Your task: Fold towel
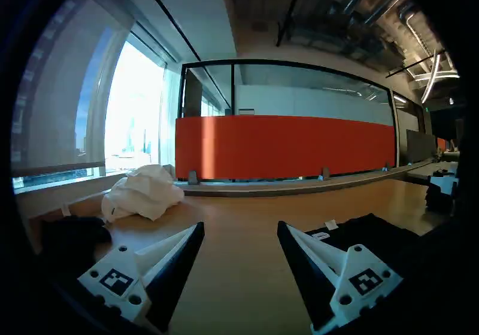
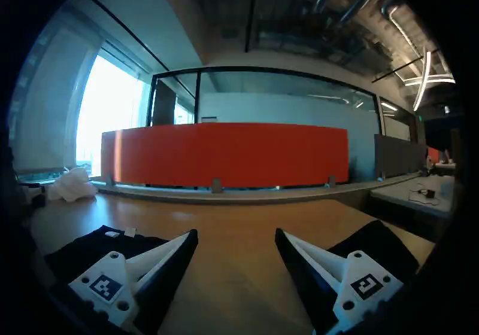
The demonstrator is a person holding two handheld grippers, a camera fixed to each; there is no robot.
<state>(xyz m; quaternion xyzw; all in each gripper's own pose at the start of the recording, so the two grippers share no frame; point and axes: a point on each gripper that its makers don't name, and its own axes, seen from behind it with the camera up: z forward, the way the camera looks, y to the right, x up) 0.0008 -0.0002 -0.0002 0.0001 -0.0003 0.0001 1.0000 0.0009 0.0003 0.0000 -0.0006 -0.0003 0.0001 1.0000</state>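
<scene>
In the left gripper view a crumpled white towel point(image 1: 142, 192) lies on the wooden table point(image 1: 251, 215) at the far left, near the window. My left gripper point(image 1: 240, 233) hovers low over the table, open, with nothing between its fingers. A black cloth point(image 1: 365, 230) with a white tag lies flat just right of it. In the right gripper view my right gripper point(image 2: 236, 239) is open over bare wood. The black cloth point(image 2: 105, 242) lies behind its left finger, and another black cloth point(image 2: 383, 245) behind its right finger. The white towel point(image 2: 73, 184) sits far off at the left.
A dark bundle point(image 1: 69, 233) lies at the table's left edge near the left gripper. An orange divider panel point(image 1: 281, 146) with glass above runs along the table's far edge. A second desk point(image 2: 419, 194) with small items stands at the right.
</scene>
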